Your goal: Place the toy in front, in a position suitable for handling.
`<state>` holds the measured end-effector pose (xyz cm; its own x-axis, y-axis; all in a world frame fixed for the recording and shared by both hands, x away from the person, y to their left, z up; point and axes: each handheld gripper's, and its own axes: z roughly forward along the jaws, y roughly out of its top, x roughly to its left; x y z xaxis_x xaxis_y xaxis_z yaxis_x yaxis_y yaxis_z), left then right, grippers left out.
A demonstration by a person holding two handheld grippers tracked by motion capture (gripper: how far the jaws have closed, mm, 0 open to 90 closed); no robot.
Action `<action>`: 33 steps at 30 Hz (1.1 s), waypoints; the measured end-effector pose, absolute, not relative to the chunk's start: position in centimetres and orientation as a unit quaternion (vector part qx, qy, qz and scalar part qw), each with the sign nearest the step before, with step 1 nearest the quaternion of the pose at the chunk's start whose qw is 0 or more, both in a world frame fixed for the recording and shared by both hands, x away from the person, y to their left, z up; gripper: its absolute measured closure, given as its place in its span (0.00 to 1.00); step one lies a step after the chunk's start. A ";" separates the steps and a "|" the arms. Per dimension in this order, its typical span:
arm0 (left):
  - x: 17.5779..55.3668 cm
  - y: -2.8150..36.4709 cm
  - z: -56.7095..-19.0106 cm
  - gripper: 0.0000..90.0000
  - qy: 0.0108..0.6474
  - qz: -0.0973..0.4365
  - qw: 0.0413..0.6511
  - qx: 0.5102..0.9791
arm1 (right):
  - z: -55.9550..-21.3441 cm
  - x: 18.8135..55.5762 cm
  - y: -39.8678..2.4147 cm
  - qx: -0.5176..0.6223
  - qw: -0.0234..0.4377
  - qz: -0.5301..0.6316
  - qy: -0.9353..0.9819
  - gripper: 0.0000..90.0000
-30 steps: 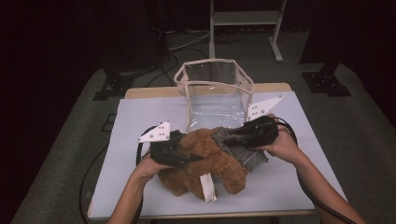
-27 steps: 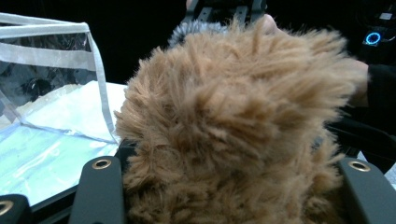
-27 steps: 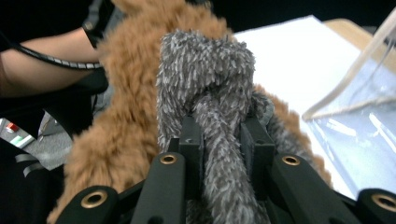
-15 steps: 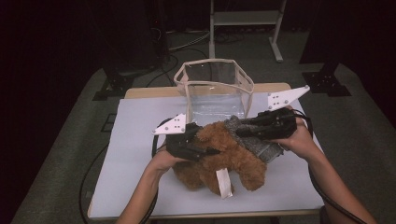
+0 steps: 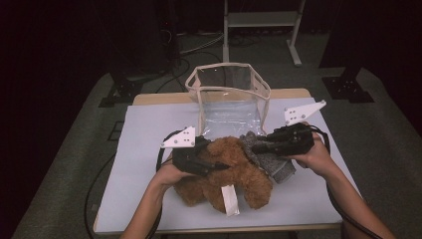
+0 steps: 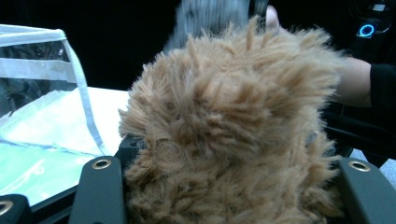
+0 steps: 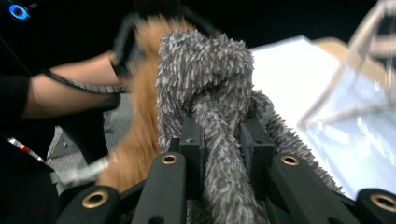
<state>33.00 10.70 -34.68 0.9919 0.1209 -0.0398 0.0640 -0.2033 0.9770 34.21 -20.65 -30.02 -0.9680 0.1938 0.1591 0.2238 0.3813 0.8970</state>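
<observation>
A shaggy brown plush toy (image 5: 239, 172) lies on the white table top (image 5: 144, 134), with a grey fuzzy part (image 5: 276, 167) on its right side and a white tag (image 5: 230, 200) at the front. My left gripper (image 5: 216, 167) is shut on the brown fur (image 6: 233, 121), which bulges between its jaws in the left gripper view. My right gripper (image 5: 256, 148) is shut on the grey fuzzy part (image 7: 205, 79); a thick grey strand is squeezed between its fingers (image 7: 191, 140). The brown fur (image 7: 133, 144) hangs just left of it.
A clear plastic bag with a pale trim (image 5: 229, 92) stands open-topped right behind the toy, and it is also at the left in the left gripper view (image 6: 46, 93). The person's other forearm (image 7: 70, 91) reaches in at the left. A metal stand (image 5: 259, 20) is on the floor beyond the table.
The right gripper has shifted to the right with the grey part in it. The toy has followed a little, and the left gripper has kept its hold on the brown fur.
</observation>
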 end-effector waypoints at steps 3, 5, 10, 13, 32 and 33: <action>33.0 10.9 -34.3 0.41 0.061 0.023 0.643 0.763 | -29.1 34.1 -19.5 -0.108 0.012 -0.544 -0.832 0.82; 33.0 11.3 -34.0 0.41 0.059 0.028 0.644 0.762 | -29.8 34.1 -19.1 -0.106 0.024 -0.546 -0.830 0.82; 32.8 12.3 -33.6 0.41 0.065 0.037 0.636 0.768 | -31.8 34.6 -19.7 -0.128 0.026 -0.524 -0.842 0.82; 32.7 12.1 -33.6 0.41 0.058 0.035 0.624 0.778 | -32.6 34.9 -20.4 -0.146 0.019 -0.515 -0.844 0.82; 33.5 9.4 -33.1 0.41 0.049 0.038 0.562 0.825 | -35.9 34.4 -24.9 -0.207 0.008 -0.483 -0.851 0.81; 33.6 8.8 -33.2 0.41 0.047 0.039 0.553 0.831 | -36.0 34.2 -25.6 -0.212 0.003 -0.482 -0.850 0.81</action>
